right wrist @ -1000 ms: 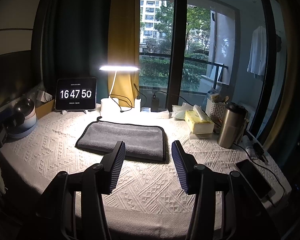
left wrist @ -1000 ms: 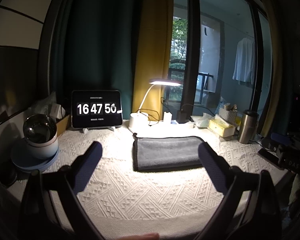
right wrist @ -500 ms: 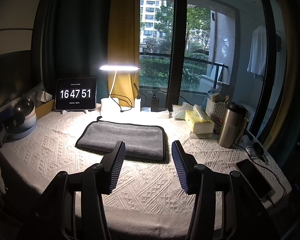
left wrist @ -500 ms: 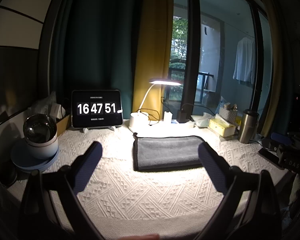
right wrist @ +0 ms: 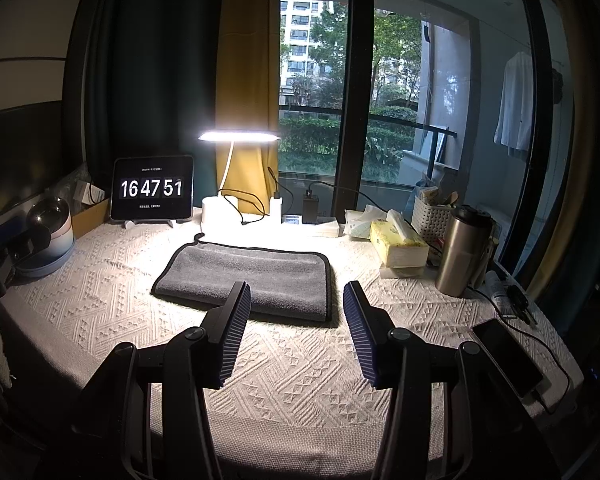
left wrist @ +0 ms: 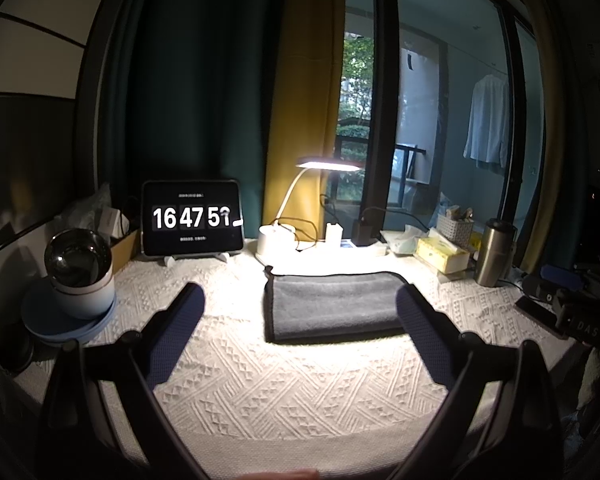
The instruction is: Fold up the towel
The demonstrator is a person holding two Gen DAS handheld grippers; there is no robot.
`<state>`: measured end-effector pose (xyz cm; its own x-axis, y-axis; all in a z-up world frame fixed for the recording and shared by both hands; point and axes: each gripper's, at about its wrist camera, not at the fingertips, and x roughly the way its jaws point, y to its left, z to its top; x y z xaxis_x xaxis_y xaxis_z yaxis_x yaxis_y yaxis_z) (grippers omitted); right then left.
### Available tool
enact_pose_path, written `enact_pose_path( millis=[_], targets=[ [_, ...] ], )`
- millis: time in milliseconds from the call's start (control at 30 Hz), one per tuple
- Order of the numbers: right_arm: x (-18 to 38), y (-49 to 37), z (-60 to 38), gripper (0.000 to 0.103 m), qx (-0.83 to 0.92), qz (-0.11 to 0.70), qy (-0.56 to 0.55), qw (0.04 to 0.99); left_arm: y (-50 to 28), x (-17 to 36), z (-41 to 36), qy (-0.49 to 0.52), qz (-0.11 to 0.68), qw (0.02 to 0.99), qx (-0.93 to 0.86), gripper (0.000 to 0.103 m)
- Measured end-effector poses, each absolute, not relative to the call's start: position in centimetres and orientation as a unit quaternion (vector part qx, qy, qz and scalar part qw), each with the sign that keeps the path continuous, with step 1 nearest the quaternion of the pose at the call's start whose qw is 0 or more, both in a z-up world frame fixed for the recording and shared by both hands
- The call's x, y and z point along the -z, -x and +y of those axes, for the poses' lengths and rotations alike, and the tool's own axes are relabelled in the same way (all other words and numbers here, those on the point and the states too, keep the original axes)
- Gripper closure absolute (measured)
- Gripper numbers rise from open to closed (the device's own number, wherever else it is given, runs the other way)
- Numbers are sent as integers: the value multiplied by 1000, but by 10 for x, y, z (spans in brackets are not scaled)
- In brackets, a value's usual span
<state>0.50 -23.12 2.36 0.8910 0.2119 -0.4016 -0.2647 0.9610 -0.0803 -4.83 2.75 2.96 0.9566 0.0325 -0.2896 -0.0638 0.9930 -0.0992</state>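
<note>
White basket [right wrist: 432,216] at the table's right rear holds small items, too dim to identify. Gray towel [right wrist: 252,276] lies folded flat mid-table under the lamp [right wrist: 239,136], long axis left-right. Left gripper [left wrist: 300,320] and right gripper [right wrist: 296,312] both spread wide, holding nothing, just short of the towel.

Clock [left wrist: 192,218] seconds digit blurred, maybe 1 or 2; small caption text unreadable; phone [right wrist: 508,356] partly cut off.

The towel [left wrist: 332,304] [right wrist: 252,276] is grey with a dark trimmed edge, folded into a flat, wide rectangle. It lies on the white patterned cloth in the lamplight, a small loop sticking out at its far-left corner
</note>
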Motion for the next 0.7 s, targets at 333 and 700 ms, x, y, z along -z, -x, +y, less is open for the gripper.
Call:
enact_pose_path(
  millis=[333,700],
  targets=[
    [-24,-5,-232,52,-123,199,66,970,48,-30,27,54,145,988,-25,5],
    [-24,-5,-232,52,-124,200,66,970,48,-30,22,59,141,988,-13,5]
  ],
)
